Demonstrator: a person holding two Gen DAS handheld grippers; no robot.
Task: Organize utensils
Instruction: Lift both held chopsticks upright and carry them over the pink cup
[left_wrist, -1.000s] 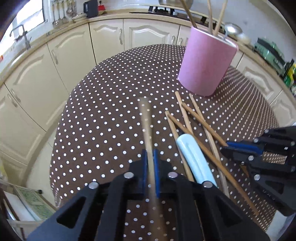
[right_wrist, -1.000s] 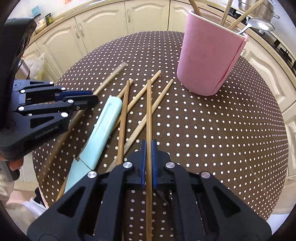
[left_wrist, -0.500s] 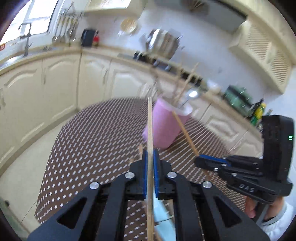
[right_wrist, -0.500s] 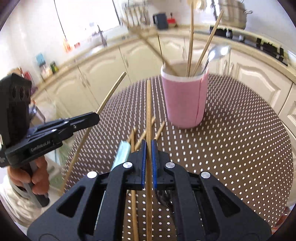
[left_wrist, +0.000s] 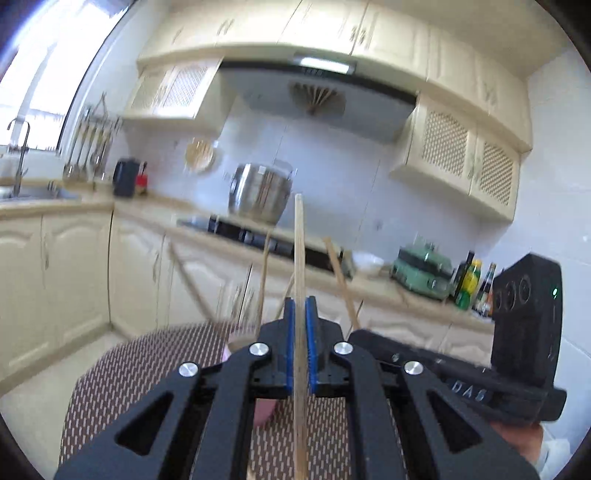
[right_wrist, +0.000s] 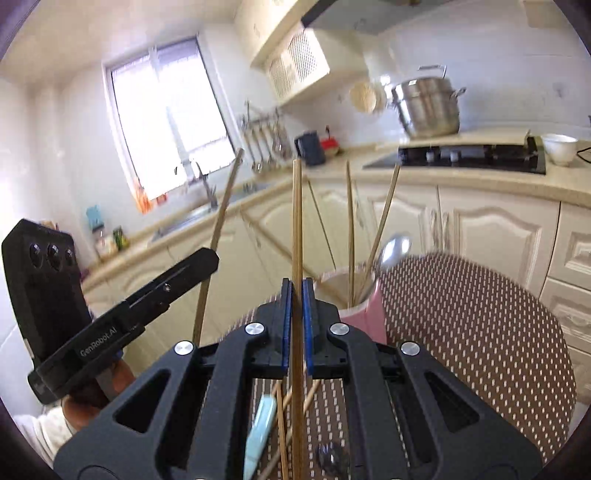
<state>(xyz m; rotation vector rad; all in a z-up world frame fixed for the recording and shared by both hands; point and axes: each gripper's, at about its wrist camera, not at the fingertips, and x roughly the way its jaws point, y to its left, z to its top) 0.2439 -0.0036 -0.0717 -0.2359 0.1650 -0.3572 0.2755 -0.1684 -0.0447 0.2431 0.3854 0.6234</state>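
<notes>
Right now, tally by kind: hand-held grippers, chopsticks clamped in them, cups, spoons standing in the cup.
Hand-held grippers: 2 (left hand-held gripper, right hand-held gripper)
Clamped chopsticks: 2 (left's chopstick, right's chopstick)
Pink cup: 1
Spoon in cup: 1
Total: 6

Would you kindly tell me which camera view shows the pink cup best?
The right wrist view: the pink cup shows its open rim, with chopsticks and a spoon standing in it. In the left wrist view only blurred slivers of it peek out behind the left tongs.
</notes>
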